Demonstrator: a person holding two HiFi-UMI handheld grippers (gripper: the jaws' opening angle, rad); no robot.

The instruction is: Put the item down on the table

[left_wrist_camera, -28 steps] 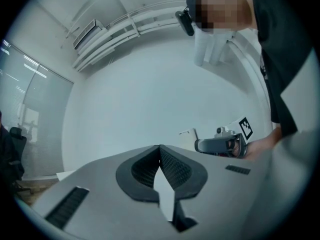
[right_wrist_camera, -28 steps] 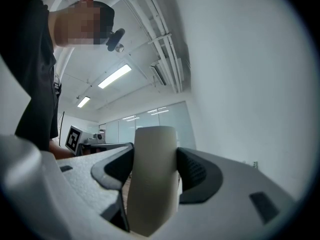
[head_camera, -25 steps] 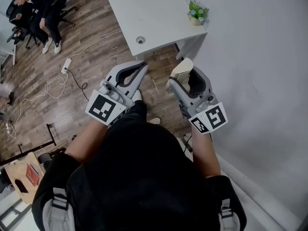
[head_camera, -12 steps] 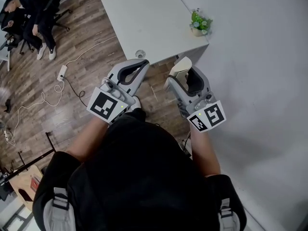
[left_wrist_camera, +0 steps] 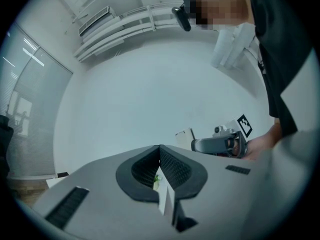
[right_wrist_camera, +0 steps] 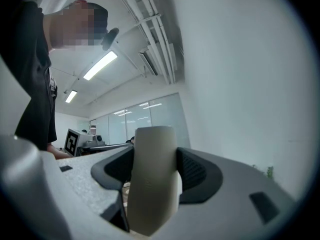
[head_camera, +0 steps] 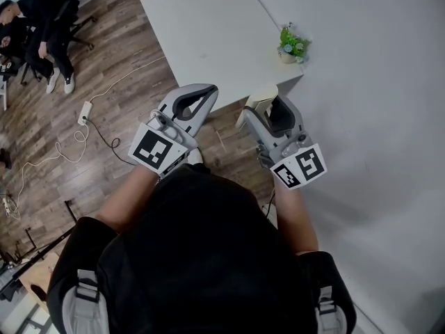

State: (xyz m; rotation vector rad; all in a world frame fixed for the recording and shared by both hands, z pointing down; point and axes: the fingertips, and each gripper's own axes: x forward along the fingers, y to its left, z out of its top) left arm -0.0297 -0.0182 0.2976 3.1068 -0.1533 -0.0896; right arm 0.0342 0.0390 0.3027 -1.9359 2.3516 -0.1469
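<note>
Currently, a beige item [right_wrist_camera: 152, 179] is pinched between the jaws of the right gripper [head_camera: 272, 101]. It is held in the air just at the near edge of the white table [head_camera: 208, 33], on the side of the corner that bears a small potted plant [head_camera: 293, 45]. The left gripper [head_camera: 200, 94] is held beside the right one, also at that near edge, its jaws pressed together with nothing caught between them. A pale wall [head_camera: 375, 82] is seen along the table's right edge.

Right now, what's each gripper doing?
Left gripper: closed, empty.
Right gripper: closed on a beige rounded object.
</note>
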